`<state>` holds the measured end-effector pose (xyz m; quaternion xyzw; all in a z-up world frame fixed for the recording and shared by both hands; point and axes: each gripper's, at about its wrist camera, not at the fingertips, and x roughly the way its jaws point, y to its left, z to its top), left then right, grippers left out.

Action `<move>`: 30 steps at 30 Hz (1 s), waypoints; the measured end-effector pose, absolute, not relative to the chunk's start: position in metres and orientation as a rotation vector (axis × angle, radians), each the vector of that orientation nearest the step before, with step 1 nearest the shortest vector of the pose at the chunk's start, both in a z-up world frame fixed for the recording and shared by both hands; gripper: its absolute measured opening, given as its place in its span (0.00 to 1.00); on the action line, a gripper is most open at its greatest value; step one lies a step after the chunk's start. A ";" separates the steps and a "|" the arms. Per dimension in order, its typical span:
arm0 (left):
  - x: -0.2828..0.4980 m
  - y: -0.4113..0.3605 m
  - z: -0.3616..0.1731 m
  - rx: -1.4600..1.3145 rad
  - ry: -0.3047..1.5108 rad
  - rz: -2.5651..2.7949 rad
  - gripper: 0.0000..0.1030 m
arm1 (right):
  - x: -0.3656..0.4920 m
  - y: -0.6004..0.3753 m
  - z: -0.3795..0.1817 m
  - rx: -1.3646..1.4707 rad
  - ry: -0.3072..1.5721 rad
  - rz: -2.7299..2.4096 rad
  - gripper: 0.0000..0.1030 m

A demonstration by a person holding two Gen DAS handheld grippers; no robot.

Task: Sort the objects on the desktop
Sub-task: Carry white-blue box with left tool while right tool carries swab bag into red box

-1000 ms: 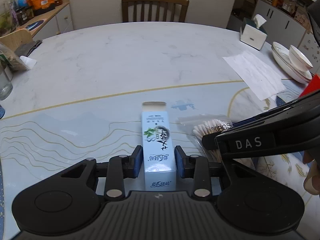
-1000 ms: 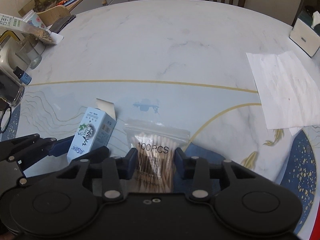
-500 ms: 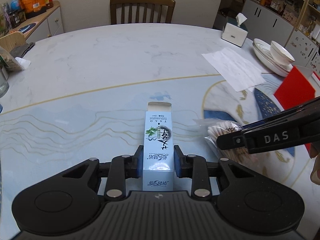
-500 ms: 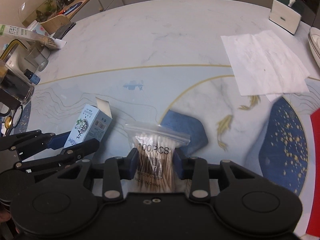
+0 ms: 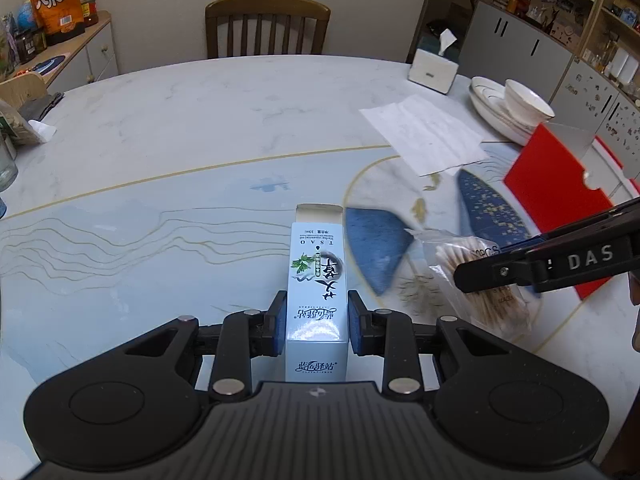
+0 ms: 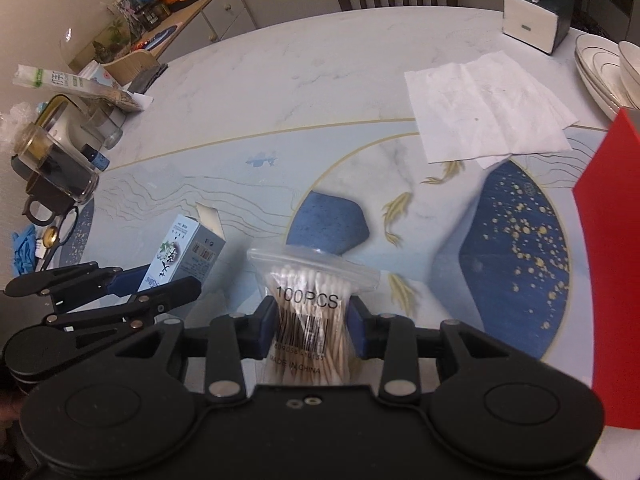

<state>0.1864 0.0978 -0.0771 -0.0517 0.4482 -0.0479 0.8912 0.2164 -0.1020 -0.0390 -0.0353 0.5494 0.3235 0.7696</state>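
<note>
My left gripper [image 5: 317, 316] is shut on a tall pale-blue carton [image 5: 317, 280] with its top flap open, held clear above the table. The right wrist view shows that same carton [image 6: 180, 254] at lower left in the left gripper [image 6: 132, 286]. My right gripper [image 6: 311, 322] is shut on a clear bag of cotton swabs [image 6: 310, 300] marked 100PCS, also lifted. In the left wrist view the bag of cotton swabs [image 5: 472, 280] hangs at the right under the right gripper's black finger [image 5: 540, 266]. A red box [image 5: 556, 196] stands at the table's right edge.
White paper sheets [image 6: 480, 108], a tissue box [image 6: 536, 16] and stacked white dishes [image 5: 508, 108] lie at the far right of the marble table [image 5: 220, 120]. Jars, glasses and packets [image 6: 60, 152] crowd the left edge. A wooden chair [image 5: 268, 28] stands behind.
Both grippers have risen and swung right with their loads. The red box and the dishes have come further into view, and the table pattern has slid left.
</note>
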 end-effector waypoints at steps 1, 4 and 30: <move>0.185 0.095 -0.076 -0.109 0.929 -0.100 0.27 | 0.217 -0.107 -0.037 -0.071 1.188 0.706 0.35; 0.184 0.083 -0.072 -0.109 0.928 -0.101 0.28 | 0.219 -0.126 -0.029 -0.053 1.175 0.712 0.35; 0.191 -0.059 -0.020 -0.042 0.864 -0.174 0.28 | 0.268 -0.288 0.017 0.031 1.036 0.676 0.35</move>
